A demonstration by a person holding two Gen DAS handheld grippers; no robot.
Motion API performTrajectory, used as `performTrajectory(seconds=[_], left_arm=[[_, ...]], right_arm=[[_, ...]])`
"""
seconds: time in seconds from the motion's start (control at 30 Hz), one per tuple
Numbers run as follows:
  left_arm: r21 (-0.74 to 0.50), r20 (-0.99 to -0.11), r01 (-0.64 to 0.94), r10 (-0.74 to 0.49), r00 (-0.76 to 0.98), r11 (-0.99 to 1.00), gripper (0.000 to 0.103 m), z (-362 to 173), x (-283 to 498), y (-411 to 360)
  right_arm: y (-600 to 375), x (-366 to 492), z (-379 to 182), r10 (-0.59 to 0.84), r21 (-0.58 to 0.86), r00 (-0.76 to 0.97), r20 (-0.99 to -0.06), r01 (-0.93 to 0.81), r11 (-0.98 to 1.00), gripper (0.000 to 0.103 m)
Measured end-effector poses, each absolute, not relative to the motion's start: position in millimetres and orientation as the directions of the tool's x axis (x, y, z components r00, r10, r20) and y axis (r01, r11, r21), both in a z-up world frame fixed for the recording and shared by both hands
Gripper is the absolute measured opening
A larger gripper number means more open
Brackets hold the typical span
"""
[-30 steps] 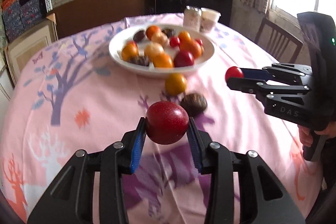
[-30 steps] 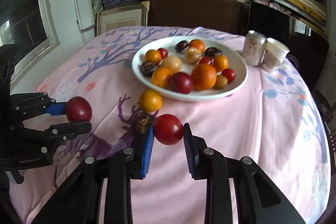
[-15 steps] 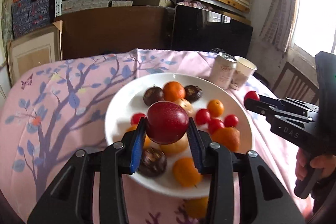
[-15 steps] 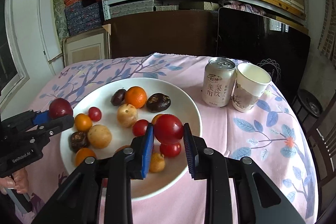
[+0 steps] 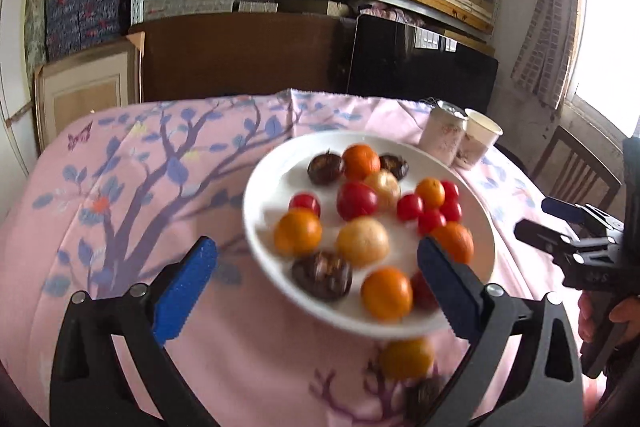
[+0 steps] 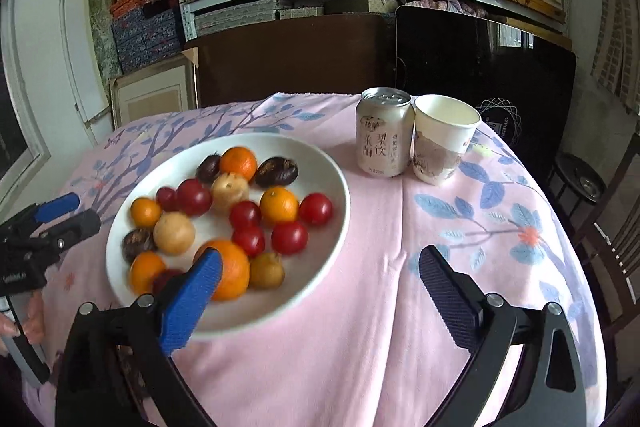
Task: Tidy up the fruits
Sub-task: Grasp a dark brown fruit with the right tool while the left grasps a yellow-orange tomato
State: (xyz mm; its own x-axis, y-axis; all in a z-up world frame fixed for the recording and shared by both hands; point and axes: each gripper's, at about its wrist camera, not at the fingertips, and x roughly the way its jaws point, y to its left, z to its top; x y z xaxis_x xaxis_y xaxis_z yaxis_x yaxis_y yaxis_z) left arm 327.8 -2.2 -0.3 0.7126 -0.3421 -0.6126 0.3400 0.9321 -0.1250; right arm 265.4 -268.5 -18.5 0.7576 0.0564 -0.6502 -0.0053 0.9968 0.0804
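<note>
Left tool [image 5: 316,279] and right tool [image 6: 320,291] both spread apart, empty, over plate [image 6: 320,155]; round fruits [image 6: 280,205] show no long axis.

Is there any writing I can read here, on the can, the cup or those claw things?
"梨饮": large characters on the drink can, right column; the left column, top logo and small print are too blurred.
Paper cup: a picture only, no legible words.
Left claw: white lettering on its body, too blurred.
Right claw: faint lettering, unreadable.
Round emblem on the dark panel: text too small.

both wrist views over plate [image 5: 256,211]
</note>
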Motion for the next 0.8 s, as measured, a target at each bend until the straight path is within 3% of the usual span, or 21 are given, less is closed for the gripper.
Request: performTrajectory(seconds=[0.23, 0.37, 0.43, 0.5, 0.7, 0.8], left_arm=[[-0.118, -0.651, 0.326, -0.321, 0.688, 0.938, 0.099, -11, 289, 29], [-0.1, -0.664, 0.319, -0.302, 0.684, 0.942, 0.098, -14, 281, 34], [-0.074, -0.663, 0.324, -0.289, 0.691, 0.943, 0.098, -16, 279, 32], [-0.056, -0.669, 0.331, -0.281, 0.688, 0.942, 0.098, -19, 279, 28], [-0.091, -0.703, 0.375, -0.326, 0.632, 0.922, 0.098, -33, 276, 3], [-0.047, -0.709, 0.401, -0.313, 0.632, 0.915, 0.098, -40, 272, -22]], right_arm=[[-200, 210, -45, 0.209, 0.153, 0.655, -0.726, -0.142, 0.978, 0.099], [-152, 213, -61, 0.146, 0.034, 0.626, -0.766, -0.188, 0.982, 0.099], [-140, 216, -63, 0.132, 0.009, 0.632, -0.763, -0.193, 0.981, 0.09], [-137, 216, -64, 0.168, 0.053, 0.61, -0.774, -0.201, 0.978, 0.041], [-147, 183, -55, 0.159, 0.029, 0.588, -0.793, -0.224, 0.974, 0.042], [-167, 167, -45, 0.117, -0.007, 0.627, -0.77, -0.192, 0.981, 0.042]])
